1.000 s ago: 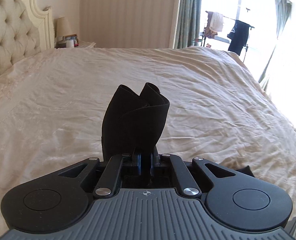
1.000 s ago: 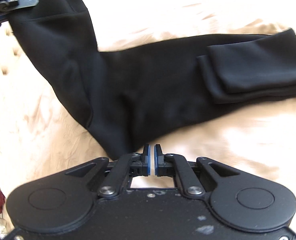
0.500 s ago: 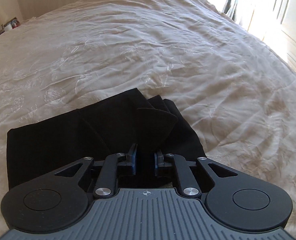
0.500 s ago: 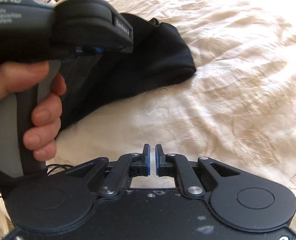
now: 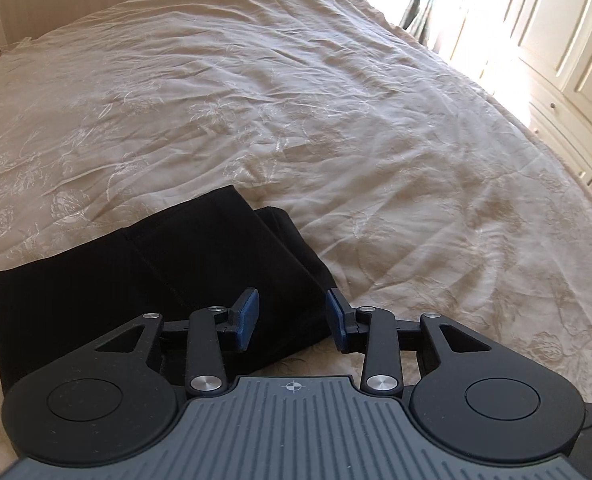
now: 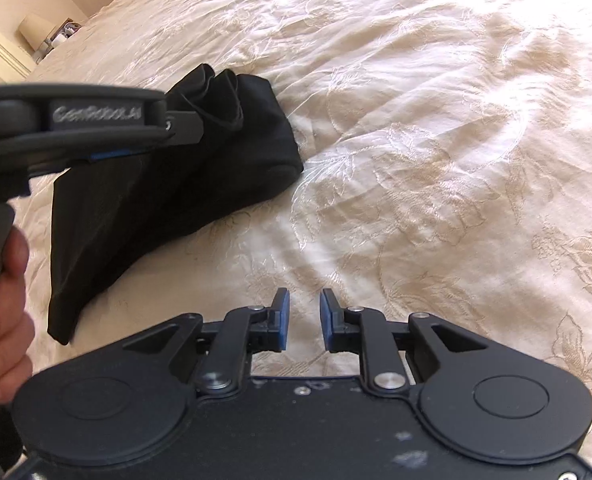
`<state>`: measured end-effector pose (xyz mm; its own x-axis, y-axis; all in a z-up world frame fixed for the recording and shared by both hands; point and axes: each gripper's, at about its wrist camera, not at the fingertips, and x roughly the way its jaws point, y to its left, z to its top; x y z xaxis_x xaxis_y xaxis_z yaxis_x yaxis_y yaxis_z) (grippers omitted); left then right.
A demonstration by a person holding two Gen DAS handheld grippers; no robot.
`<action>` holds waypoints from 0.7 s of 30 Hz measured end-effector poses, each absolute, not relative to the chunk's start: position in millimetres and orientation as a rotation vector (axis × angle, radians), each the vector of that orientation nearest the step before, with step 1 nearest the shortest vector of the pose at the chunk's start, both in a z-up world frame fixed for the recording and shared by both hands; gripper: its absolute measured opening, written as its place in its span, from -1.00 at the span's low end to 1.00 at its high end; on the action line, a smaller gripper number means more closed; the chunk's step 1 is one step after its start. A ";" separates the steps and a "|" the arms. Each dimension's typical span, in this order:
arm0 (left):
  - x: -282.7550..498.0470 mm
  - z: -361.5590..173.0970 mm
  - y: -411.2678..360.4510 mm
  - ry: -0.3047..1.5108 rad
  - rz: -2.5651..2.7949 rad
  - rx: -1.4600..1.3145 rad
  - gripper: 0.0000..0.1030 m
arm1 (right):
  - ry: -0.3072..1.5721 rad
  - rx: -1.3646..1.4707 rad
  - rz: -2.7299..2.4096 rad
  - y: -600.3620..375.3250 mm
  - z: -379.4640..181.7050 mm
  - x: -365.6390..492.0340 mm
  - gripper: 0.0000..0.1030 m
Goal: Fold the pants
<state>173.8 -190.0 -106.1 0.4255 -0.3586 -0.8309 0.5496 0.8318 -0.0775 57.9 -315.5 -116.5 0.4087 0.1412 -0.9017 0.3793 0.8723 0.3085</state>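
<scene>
On the cream embroidered bedspread point(image 5: 335, 100), the folded black pants point(image 5: 156, 280) lie just under the left gripper point(image 5: 292, 318), whose jaws stand wide and empty; it should lift straight off so the layers stay stacked. The right gripper point(image 6: 304, 318), narrowly parted and holding nothing, hovers over bare quilt beside the bundle, and the left tool's side reads "GenRobot.AI" point(image 6: 96, 114).

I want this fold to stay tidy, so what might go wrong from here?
1. The left tongs stand open just over the black pants; pulling away low may snag and drag the top layer.
2. The end of the pants looks bunched, not flat, so it may spring open.
3. The right tongs hover open over the bedspread and might catch it.
</scene>
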 end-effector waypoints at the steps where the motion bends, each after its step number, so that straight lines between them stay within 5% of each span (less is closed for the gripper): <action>1: 174.5 -105.6 -191.3 0.983 -0.581 0.209 -0.31 | 1.151 0.518 -0.173 -315.8 -113.9 59.5 -0.60; 11: 196.1 -89.1 -119.5 0.952 -0.398 0.187 -0.27 | 1.062 0.448 -0.229 -326.1 -88.2 93.2 -0.49; 21: 233.3 -146.8 -11.0 1.195 -0.134 0.113 -0.27 | 0.975 0.350 -0.112 -304.3 -80.3 171.4 -0.33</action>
